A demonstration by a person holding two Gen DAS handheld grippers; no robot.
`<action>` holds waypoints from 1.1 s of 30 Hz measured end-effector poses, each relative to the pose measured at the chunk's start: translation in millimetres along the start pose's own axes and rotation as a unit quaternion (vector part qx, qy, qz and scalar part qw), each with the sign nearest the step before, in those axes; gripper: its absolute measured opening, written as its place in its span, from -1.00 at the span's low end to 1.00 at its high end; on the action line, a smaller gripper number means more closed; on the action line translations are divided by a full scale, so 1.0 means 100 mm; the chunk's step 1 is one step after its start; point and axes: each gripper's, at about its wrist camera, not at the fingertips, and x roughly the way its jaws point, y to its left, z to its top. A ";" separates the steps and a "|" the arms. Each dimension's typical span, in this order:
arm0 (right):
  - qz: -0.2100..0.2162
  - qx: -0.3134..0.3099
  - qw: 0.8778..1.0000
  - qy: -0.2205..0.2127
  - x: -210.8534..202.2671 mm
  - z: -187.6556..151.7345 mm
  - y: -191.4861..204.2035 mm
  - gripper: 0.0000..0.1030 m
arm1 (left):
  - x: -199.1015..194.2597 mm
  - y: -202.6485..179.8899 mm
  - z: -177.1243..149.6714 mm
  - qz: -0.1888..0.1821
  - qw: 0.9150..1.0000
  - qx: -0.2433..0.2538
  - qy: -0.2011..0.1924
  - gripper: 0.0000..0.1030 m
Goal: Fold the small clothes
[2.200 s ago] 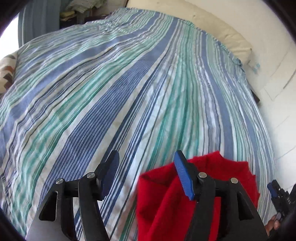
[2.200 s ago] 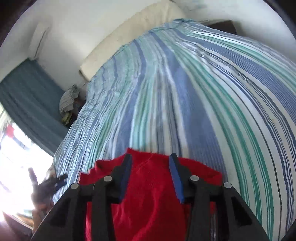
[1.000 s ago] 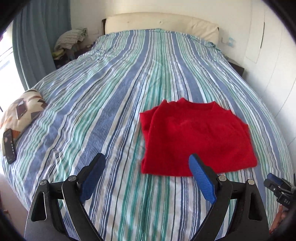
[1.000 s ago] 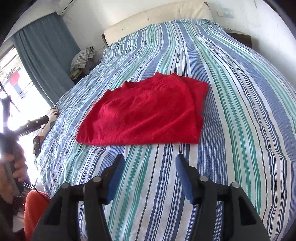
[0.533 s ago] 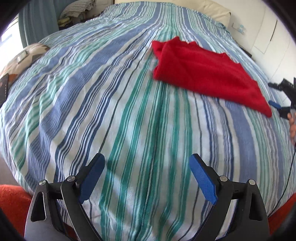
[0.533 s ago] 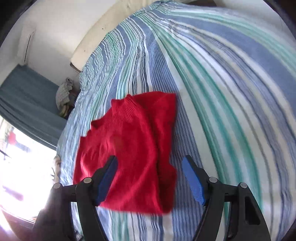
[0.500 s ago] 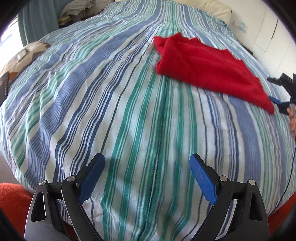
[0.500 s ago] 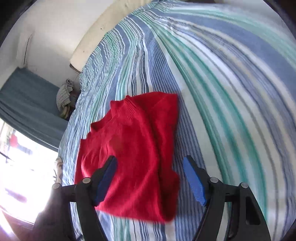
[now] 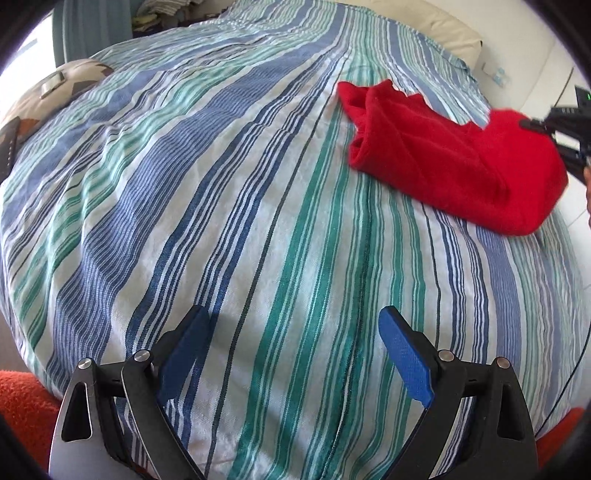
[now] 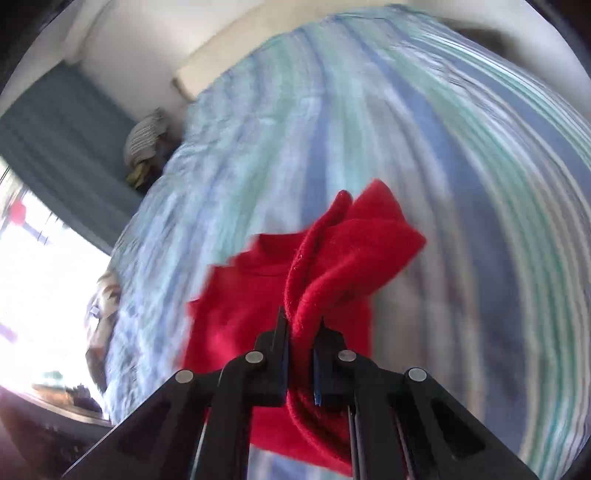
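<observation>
A red sweater [image 9: 450, 162] lies folded on the striped bed cover [image 9: 236, 206], at the upper right of the left wrist view. My left gripper [image 9: 291, 354] is open and empty, low over the cover, well short of the sweater. My right gripper [image 10: 300, 328] is shut on a bunched edge of the red sweater [image 10: 332, 258] and lifts that edge off the bed. The right gripper also shows in the left wrist view [image 9: 565, 125] at the sweater's far right end. The right wrist view is blurred by motion.
A patterned cushion [image 9: 55, 85] with a small device lies at the bed's left edge. A cream headboard [image 9: 436, 26] and white wall stand at the far end. A blue curtain [image 10: 62, 122] and a pile of clothes [image 10: 147, 144] are at the left. Orange fabric [image 9: 22, 402] lies below the bed edge.
My right gripper has closed on the sweater's edge and raised it; half a second ago it was open above the sweater. My left gripper stays open and has shifted slightly closer to the cover.
</observation>
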 end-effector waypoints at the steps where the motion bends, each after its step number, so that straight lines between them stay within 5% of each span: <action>1: 0.007 -0.014 1.000 0.007 0.09 0.02 0.20 -0.82 | 0.00 0.00 0.01 -0.003 1.000 -0.003 -0.001 0.82; 5: 0.022 -0.077 0.996 0.038 0.70 -0.12 1.04 -0.81 | -0.03 0.08 0.02 -0.003 1.000 -0.014 -0.007 0.82; 10: 0.123 -0.017 0.982 0.143 1.41 -0.47 1.24 0.06 | -0.04 0.20 0.00 0.002 1.000 -0.030 -0.006 0.82; 14: 0.168 -0.054 0.982 0.071 0.91 -0.42 1.23 0.06 | -0.08 0.27 0.02 -0.005 0.999 -0.045 -0.008 0.82; 17: 0.072 -0.103 0.992 0.018 0.57 -0.37 1.05 -0.01 | -0.08 0.32 0.05 -0.013 0.998 -0.060 -0.007 0.82; 18: 0.050 -0.115 0.992 0.017 0.54 -0.40 1.00 -0.22 | -0.08 0.33 0.05 -0.015 0.998 -0.064 -0.007 0.82; 19: 0.037 -0.127 0.991 0.031 0.58 -0.46 0.95 -0.41 | -0.08 0.32 0.05 -0.015 0.998 -0.066 -0.007 0.82; 25: -0.001 -0.243 0.960 0.138 1.47 -1.51 1.34 -0.58 | -0.05 0.27 0.02 0.002 0.998 -0.054 -0.012 0.82; 29: 0.002 -0.269 0.961 0.064 1.30 -1.64 1.50 -0.45 | -0.05 0.28 -0.01 0.011 0.998 -0.052 -0.014 0.82; 33: 0.032 -0.240 0.970 -0.011 0.51 -1.40 1.26 -0.44 | -0.06 0.30 0.02 0.006 0.998 -0.056 -0.014 0.82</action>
